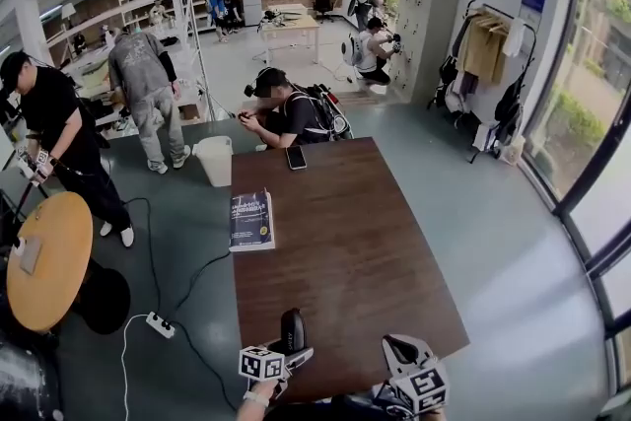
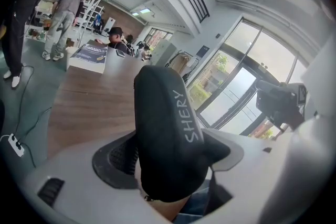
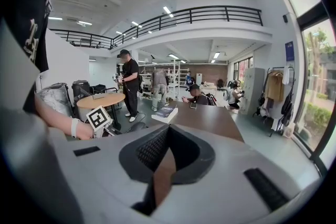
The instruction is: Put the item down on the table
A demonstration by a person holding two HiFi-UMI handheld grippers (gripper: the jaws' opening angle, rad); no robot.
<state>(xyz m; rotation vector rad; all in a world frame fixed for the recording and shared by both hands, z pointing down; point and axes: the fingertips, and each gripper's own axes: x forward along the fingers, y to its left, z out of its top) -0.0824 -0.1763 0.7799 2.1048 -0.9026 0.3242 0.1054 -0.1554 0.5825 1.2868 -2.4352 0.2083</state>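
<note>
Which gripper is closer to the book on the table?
Left. The left gripper is on the near side of the book, slightly to its right; the right gripper sits much farther right.

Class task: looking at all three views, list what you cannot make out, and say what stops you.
- Black oblong item lettered SHERY: left gripper view, base hidden by the left gripper; what it is stays unclear.
- Dark blue book on the brown wooden table: head view, cover print too small.
- Right gripper: head view, rear cut off by the bottom edge.
- Black phone: head view, screen too small to read.
</note>
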